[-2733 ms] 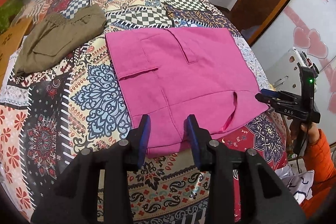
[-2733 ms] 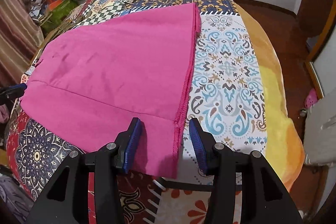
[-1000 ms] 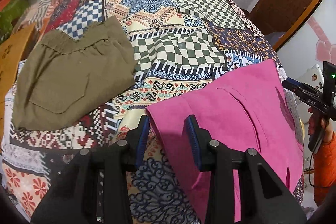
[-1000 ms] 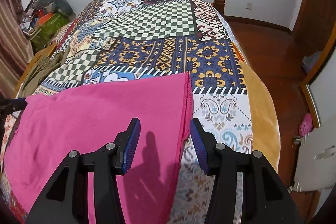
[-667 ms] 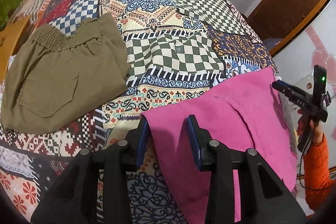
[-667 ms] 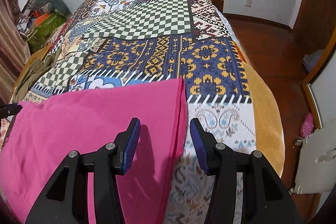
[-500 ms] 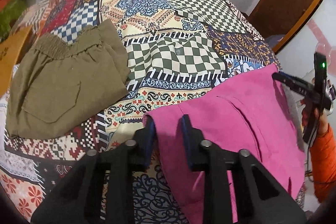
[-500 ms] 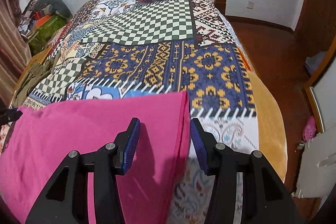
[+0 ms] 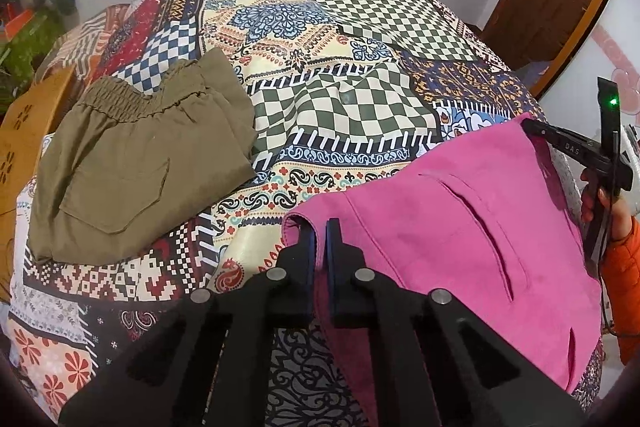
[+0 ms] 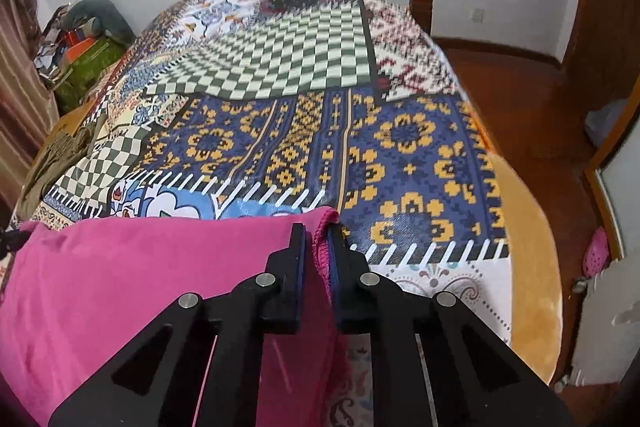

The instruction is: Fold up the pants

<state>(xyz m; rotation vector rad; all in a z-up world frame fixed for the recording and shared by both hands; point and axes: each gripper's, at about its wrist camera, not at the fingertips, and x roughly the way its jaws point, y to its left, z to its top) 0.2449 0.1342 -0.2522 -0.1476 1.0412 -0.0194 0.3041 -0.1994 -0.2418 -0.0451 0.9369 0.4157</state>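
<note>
Both grippers' fingers had just closed: left gripper (image 9: pixel 319 227) clamped the pink pants' (image 9: pixel 460 227) left corner, right gripper (image 10: pixel 316 233) the right corner; pants lay on the patchwork bedspread (image 9: pixel 340 107), right of folded olive shorts (image 9: pixel 132 155).

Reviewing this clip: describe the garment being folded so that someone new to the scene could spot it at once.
Start at the bed with the patchwork bedspread. Two garments lie on it; the pink pants are at the near edge, with the left gripper and the right gripper each shut on a far corner. The other garment, the olive pants, lies apart and ungripped.
</note>
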